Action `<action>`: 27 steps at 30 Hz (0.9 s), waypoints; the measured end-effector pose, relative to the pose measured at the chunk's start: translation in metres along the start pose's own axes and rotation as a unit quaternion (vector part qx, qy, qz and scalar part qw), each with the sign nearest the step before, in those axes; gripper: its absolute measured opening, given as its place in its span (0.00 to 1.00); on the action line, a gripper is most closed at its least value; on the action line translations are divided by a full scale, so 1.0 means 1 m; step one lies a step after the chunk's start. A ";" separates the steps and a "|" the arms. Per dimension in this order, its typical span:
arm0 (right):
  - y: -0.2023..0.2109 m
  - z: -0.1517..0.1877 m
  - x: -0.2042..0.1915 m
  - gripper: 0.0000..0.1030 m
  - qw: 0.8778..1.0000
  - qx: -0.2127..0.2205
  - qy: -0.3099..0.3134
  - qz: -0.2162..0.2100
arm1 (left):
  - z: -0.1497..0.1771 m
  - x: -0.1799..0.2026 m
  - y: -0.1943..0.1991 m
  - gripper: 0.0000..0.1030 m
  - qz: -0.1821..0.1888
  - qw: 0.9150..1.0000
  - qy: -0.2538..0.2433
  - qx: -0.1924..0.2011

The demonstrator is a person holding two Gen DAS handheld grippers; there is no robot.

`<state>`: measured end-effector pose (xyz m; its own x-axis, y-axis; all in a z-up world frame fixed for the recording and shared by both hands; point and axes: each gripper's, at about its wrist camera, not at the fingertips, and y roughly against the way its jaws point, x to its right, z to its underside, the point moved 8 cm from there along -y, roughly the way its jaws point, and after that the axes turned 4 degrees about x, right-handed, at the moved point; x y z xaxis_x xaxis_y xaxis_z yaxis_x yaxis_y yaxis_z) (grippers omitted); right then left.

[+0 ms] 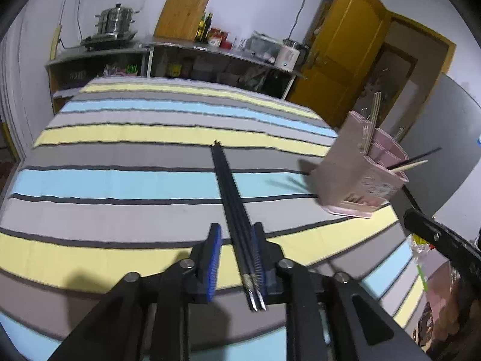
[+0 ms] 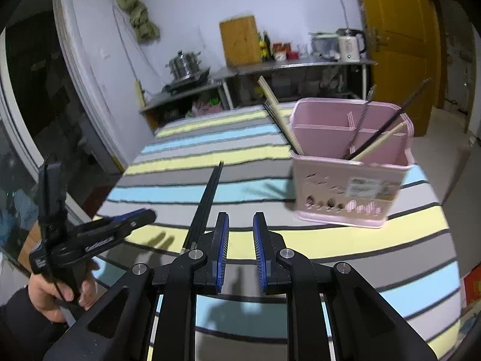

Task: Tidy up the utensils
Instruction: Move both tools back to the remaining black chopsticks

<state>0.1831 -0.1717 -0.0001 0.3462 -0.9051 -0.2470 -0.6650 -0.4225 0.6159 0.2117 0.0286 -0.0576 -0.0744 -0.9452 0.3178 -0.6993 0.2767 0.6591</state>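
Chopsticks (image 1: 231,210), a black pair, lie between my left gripper (image 1: 237,258) pads, touching only the right pad; jaws partly open. Their long axis points away, left of the pink holder (image 1: 357,180). My right gripper (image 2: 240,249) is parted and empty.

chopsticks (image 1: 231,192) on striped cloth (image 1: 120,180), utensil holder (image 1: 357,174) to their right

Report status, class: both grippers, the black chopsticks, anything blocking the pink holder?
Left gripper open, black chopsticks between its pads, leaning on one. Right gripper open, empty. Pink holder on striped cloth, path unobstructed.
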 end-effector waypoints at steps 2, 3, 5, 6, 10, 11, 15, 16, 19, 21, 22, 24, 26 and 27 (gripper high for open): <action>-0.016 0.005 -0.003 0.16 1.000 -0.015 0.002 -0.004 | 0.001 -0.004 -0.015 0.28 -0.001 1.000 0.002 -0.007; -0.020 0.007 -0.003 0.16 1.000 -0.019 0.002 -0.006 | 0.000 -0.005 -0.022 0.28 -0.003 1.000 0.002 -0.010; -0.031 0.011 -0.004 0.16 1.000 -0.030 0.002 -0.009 | 0.000 -0.007 -0.035 0.29 -0.008 1.000 -0.002 -0.016; -0.035 0.013 -0.003 0.16 0.999 -0.035 0.001 -0.010 | 0.000 -0.008 -0.040 0.29 -0.011 1.000 -0.004 -0.020; -0.042 0.016 0.001 0.16 0.999 -0.042 -0.002 -0.009 | 0.003 -0.007 -0.059 0.29 -0.023 0.999 -0.015 -0.032; -0.042 0.016 0.002 0.16 0.999 -0.044 -0.003 -0.009 | 0.004 -0.008 -0.062 0.29 -0.026 0.999 -0.016 -0.036; -0.042 0.018 0.005 0.16 0.999 -0.047 -0.003 -0.009 | 0.008 -0.005 -0.070 0.30 -0.045 0.998 -0.034 -0.031; -0.042 0.018 0.005 0.16 0.999 -0.047 -0.003 -0.009 | 0.008 -0.004 -0.072 0.31 -0.049 0.998 -0.038 -0.031; -0.044 0.018 0.002 0.16 0.999 -0.050 -0.002 -0.009 | 0.007 -0.003 -0.074 0.34 -0.067 0.996 -0.057 -0.023; -0.045 0.018 0.000 0.16 0.999 -0.051 -0.001 -0.011 | 0.006 -0.008 -0.074 0.34 -0.075 0.995 -0.054 -0.023; -0.044 0.018 -0.001 0.16 0.999 -0.051 0.000 -0.012 | 0.006 -0.009 -0.073 0.34 -0.074 0.995 -0.055 -0.025; -0.047 0.018 -0.003 0.16 0.999 -0.053 0.002 -0.013 | 0.007 -0.011 -0.072 0.34 -0.076 0.995 -0.062 -0.027; -0.048 0.019 -0.005 0.16 0.998 -0.055 0.004 -0.015 | 0.008 -0.015 -0.069 0.34 -0.080 0.994 -0.066 -0.027; -0.049 0.020 -0.005 0.16 0.998 -0.056 0.004 -0.015 | 0.008 -0.017 -0.067 0.34 -0.081 0.994 -0.065 -0.027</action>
<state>0.2009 -0.1471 -0.0438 0.3707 -0.8913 -0.2611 -0.5761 -0.4412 0.6881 0.2541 0.0248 -0.1126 -0.0566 -0.9916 0.1163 -0.6707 0.1241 0.7313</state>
